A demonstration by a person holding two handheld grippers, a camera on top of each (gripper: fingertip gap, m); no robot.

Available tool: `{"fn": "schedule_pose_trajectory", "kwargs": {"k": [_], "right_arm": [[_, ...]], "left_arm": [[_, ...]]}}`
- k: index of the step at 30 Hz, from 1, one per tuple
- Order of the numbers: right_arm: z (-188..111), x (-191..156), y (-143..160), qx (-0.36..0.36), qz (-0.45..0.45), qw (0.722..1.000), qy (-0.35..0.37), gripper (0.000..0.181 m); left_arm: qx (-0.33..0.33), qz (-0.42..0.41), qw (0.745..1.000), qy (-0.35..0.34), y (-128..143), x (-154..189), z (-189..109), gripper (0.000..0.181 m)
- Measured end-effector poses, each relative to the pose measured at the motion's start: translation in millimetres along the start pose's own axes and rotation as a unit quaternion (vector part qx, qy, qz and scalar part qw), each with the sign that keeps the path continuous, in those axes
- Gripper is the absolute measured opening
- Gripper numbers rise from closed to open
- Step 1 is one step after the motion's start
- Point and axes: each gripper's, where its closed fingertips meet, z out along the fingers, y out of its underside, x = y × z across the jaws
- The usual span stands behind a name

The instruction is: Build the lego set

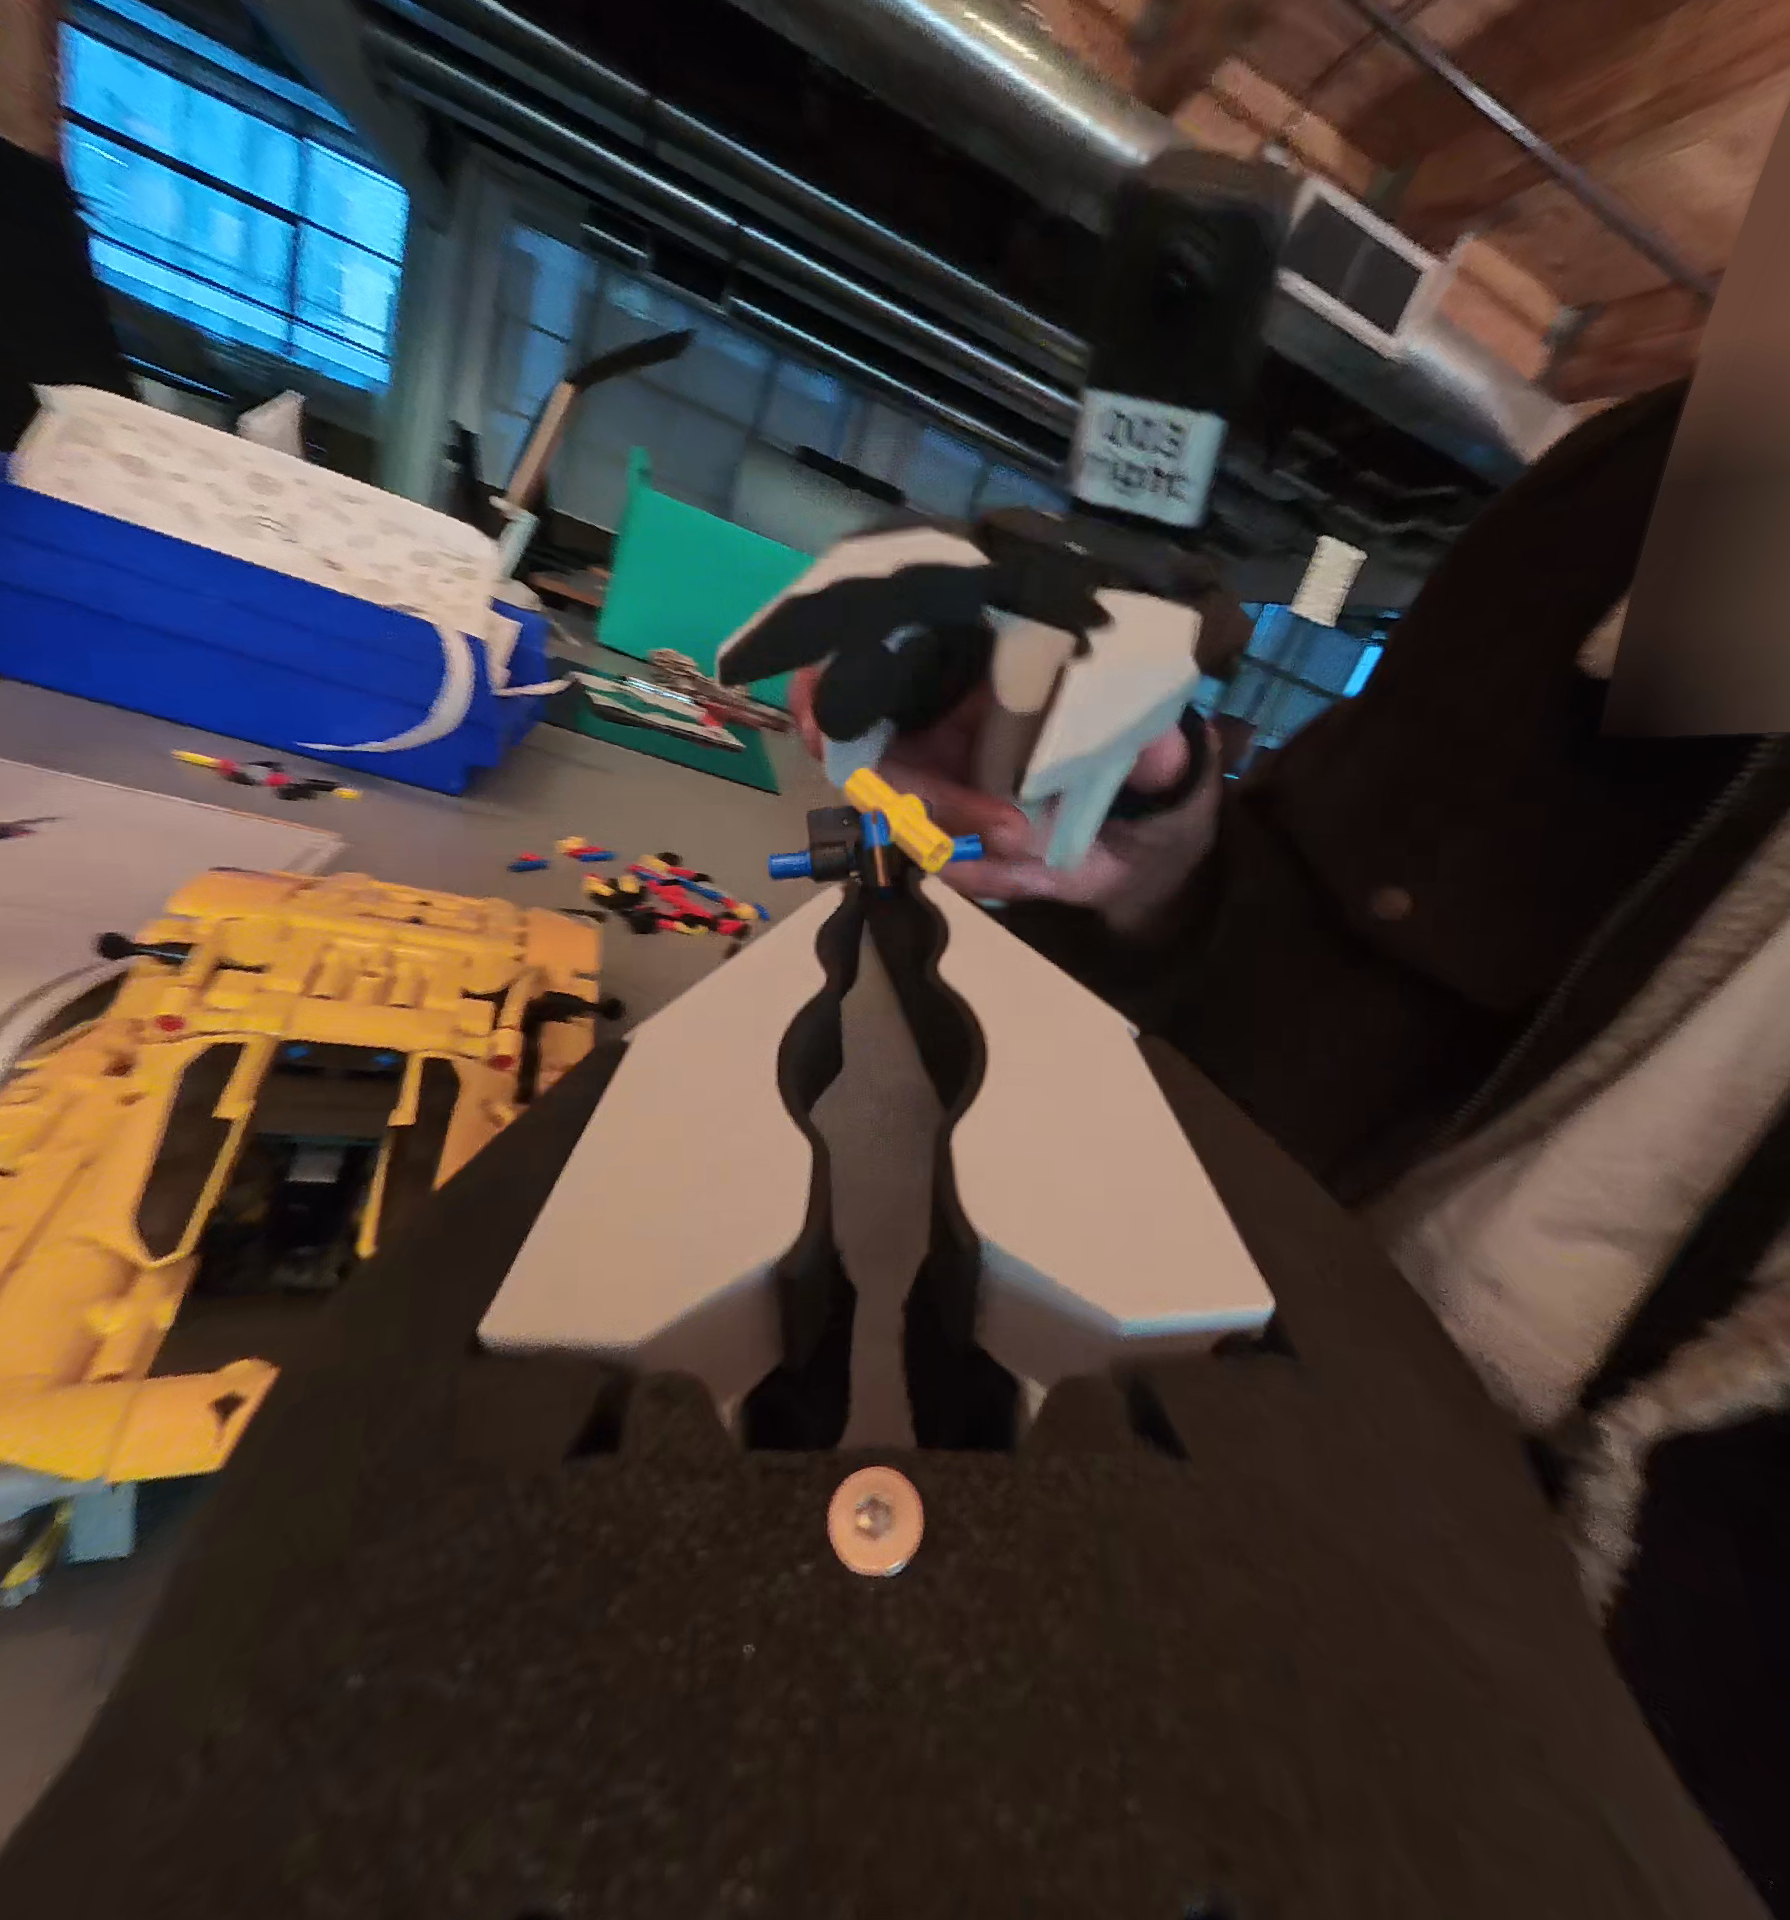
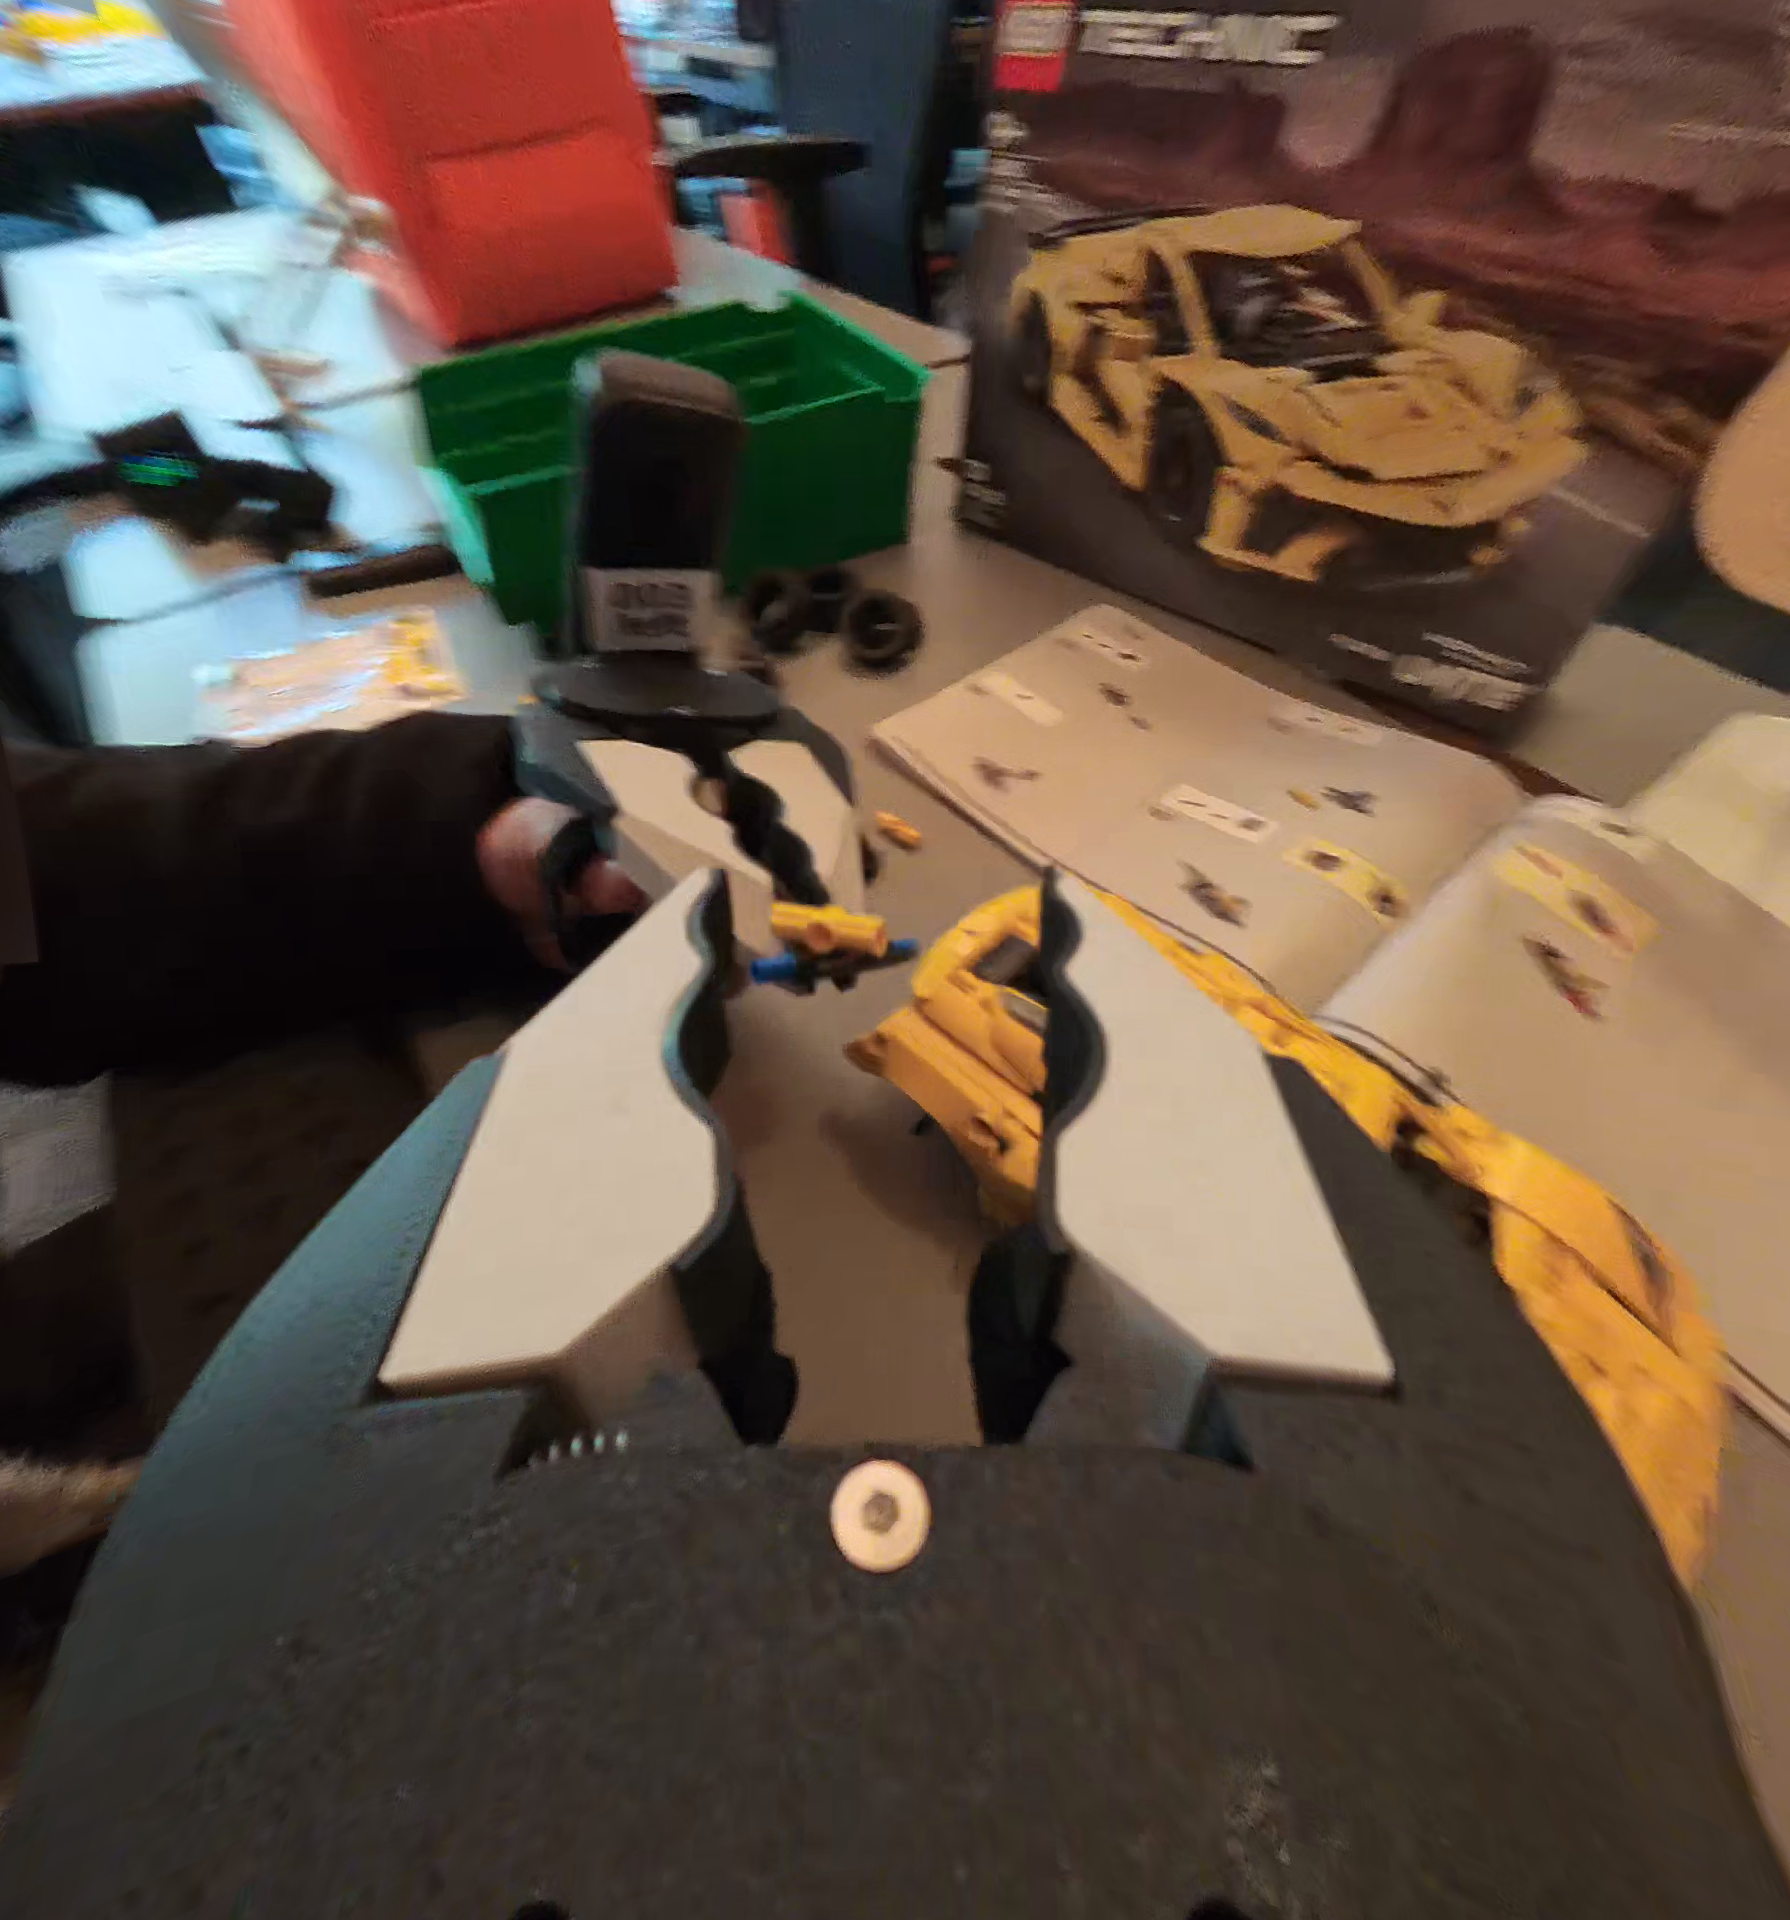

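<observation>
Left gripper (image 1: 883, 896): fingertips pinching small yellow, blue and black plastic lego sub-assembly (image 1: 875, 831), held aloft above grey table (image 1: 434, 831). Right gripper (image 2: 875, 914): fingers spread, empty. Yellow brick-built car (image 1: 247, 1049): on table.

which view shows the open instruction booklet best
The right wrist view: the instruction booklet lies open beside the yellow car, with several pages visible. The left wrist view catches only a pale page corner at its left edge.
</observation>
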Motion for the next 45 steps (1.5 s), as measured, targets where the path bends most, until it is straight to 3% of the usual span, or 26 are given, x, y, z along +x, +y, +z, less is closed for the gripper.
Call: {"fn": "schedule_pose_trajectory", "kwargs": {"k": [2, 6, 14, 25, 32, 36, 41, 45], "right_arm": [[-5, 4, 5, 0.003, -0.030, 0.997, 0.074, 0.055], [-5, -1, 2, 0.007, -0.055, 0.993, 0.103, 0.041], [7, -4, 11, 0.004, -0.014, 0.998, 0.067, 0.029], [9, 3, 14, 0.004, -0.047, 0.995, 0.086, 0.031], [10, 0, 14, 0.009, -0.053, 0.996, 0.068, 0.024], [7, -6, 14, 0.002, -0.099, 0.995, 0.022, 0.023], [-12, -24, 15, -0.020, -0.119, 0.982, -0.146, 0.023], [-20, -19, 24, -0.034, -0.143, 0.967, -0.206, 0.023]], "left_arm": [[0.007, 0.014, 0.999, -0.029, -2, -6, 0, 0.007], [0.021, 0.017, 0.999, -0.045, -7, -8, 0, 0.007], [0.015, 0.023, 0.998, -0.059, -6, -11, -1, 0.007], [0.000, 0.048, 0.995, -0.082, -4, -14, -1, 0.007], [-0.016, 0.069, 0.993, -0.091, -1, -14, 1, 0.007], [-0.024, 0.086, 0.992, -0.086, 0, -10, 2, 0.007], [-0.075, 0.155, 0.980, -0.098, 12, -7, 6, 0.007], [-0.090, 0.172, 0.978, -0.077, 19, 2, 12, 0.007]]}}
